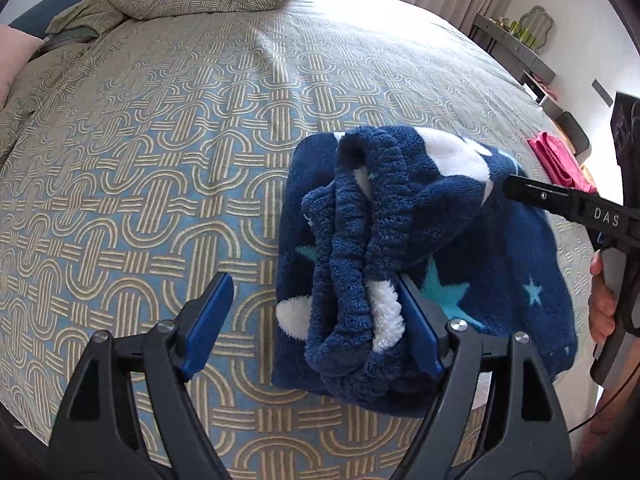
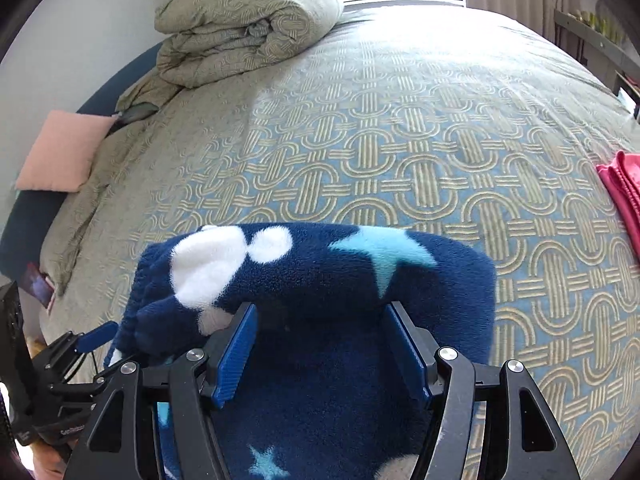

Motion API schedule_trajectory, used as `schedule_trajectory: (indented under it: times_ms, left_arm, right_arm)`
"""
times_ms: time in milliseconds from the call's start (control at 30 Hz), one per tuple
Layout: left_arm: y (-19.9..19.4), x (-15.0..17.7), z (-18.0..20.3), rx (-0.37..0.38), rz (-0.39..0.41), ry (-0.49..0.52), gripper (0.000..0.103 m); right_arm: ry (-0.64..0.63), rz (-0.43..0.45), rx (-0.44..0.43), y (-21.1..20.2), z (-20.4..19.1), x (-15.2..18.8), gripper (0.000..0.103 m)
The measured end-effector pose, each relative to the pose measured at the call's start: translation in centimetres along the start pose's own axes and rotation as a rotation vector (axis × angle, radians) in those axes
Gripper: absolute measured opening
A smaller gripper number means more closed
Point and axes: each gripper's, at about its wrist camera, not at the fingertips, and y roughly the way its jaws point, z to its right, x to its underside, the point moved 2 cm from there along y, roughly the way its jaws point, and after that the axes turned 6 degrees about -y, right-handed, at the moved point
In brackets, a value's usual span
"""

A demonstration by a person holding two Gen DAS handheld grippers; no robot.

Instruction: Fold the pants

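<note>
The navy fleece pants, with white clouds and light blue stars, lie folded on the bed. Their bunched waistband rests between the pads of my left gripper. It touches the right pad, while the left pad stands clear of it, so the gripper is open. My right gripper is open over the pants. Its tips are tucked under the raised top fold and flat fabric lies between the pads. In the left wrist view its black finger pokes into that fold from the right.
The patterned bed cover spreads wide to the left and behind. A rolled duvet sits at the far end and a pink pillow at the left edge. A folded pink garment lies near the right edge.
</note>
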Motion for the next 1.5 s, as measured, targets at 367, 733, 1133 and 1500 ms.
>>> schedule_trajectory:
  times_ms: [367,733,1133,1500]
  left_arm:
    - [-4.3,-3.5,5.7,0.237,0.14,0.002,0.076]
    - [6.1,-3.8,5.4,0.049,-0.044,0.042,0.041]
    - [1.1,-1.5,10.4,-0.33,0.136,0.31,0.08]
    - [-0.5,1.1,12.4,-0.329,0.182,0.347,0.085]
  right_arm:
    - [-0.115,-0.016,0.067,-1.6,-1.1,5.4,0.067]
    - [-0.179,0.043,0.086,-0.7,-2.0,7.7,0.077]
    - [-0.105,0.053,0.08,-3.0,-1.4,9.8,0.077]
    - [-0.1,0.06,0.098,-5.7,-1.4,11.4,0.077]
